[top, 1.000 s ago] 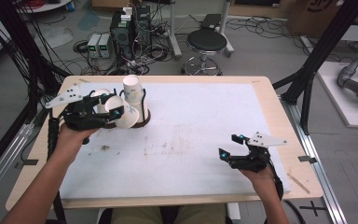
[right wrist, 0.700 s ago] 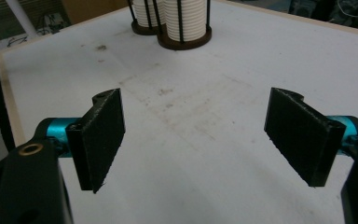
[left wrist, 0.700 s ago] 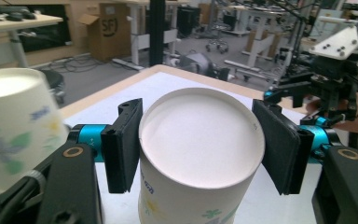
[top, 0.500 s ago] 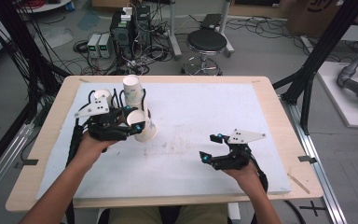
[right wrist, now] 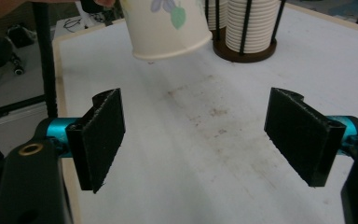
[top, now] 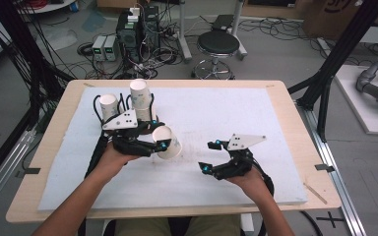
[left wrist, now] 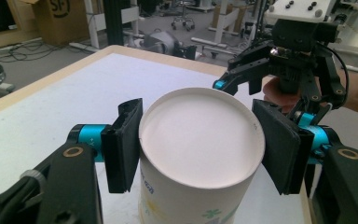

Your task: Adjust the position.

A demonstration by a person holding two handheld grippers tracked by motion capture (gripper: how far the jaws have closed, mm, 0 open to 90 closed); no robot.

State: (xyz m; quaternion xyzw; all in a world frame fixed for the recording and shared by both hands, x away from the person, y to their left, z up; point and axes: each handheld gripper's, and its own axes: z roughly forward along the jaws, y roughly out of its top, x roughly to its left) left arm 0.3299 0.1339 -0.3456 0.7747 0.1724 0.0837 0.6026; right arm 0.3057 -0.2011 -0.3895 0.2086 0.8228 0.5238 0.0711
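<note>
Two grippers, one in each hand. Left gripper [top: 160, 146] closed on one paper cup [top: 169, 141], pads pressed on both sides of it, near the middle of the high view, a bit left. Cup tipped over on its side in the air, just above the bench [top: 275, 101], flat bottom facing along the jaws in the left gripper view [left wrist: 200, 140]. Little flowers and green leaves printed on its side. Right gripper [top: 212, 156] wide open, nothing between the pads, lower middle of the high view, close to the cup but not touching.

Two stacks of white cups [top: 141, 98] behind the left hand, upper left of the high view, standing in a brown holder with black rods [right wrist: 244, 49].

White, stained sheet over a light wooden bench. Behind it a grey floor, one round black stool [top: 218, 44], boxes with many cables [top: 133, 29], black frame bars at the sides.
</note>
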